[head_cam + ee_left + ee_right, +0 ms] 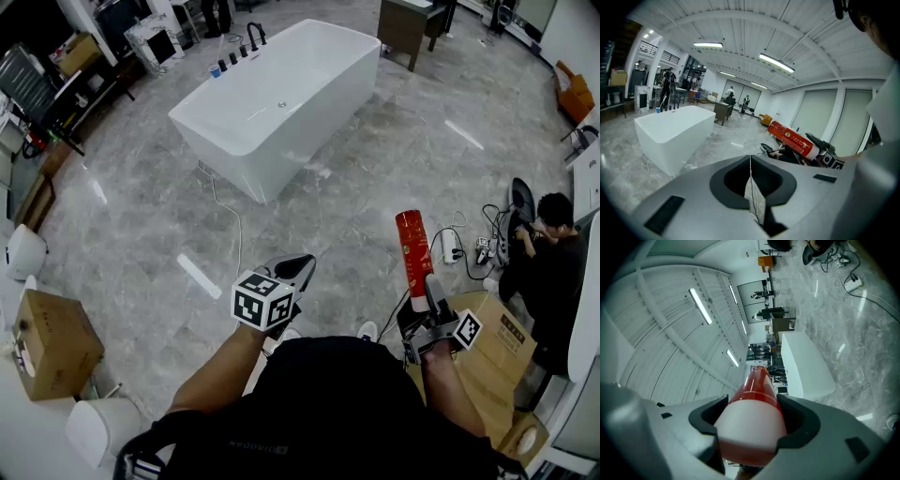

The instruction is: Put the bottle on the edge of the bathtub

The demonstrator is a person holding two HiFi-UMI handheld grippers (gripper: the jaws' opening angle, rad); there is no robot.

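A tall red bottle (412, 251) with a white band stands nearly upright in my right gripper (427, 298), whose jaws are shut on its lower part. In the right gripper view the red bottle (752, 413) fills the space between the two jaws. My left gripper (292, 277) is held out at chest height, shut and holding nothing; its jaws (751, 187) meet in a thin line. The white bathtub (281, 98) stands on the grey floor well ahead and to the left, far from both grippers. From the left gripper view the bathtub (675, 129) is at the left and the bottle (794, 139) at the right.
Black taps (246, 42) line the tub's far end. A seated person (548, 258) with cables is on the floor at the right. Cardboard boxes (52, 342) (502, 337) sit at the left and beside my right gripper. A cable (230, 211) trails from the tub.
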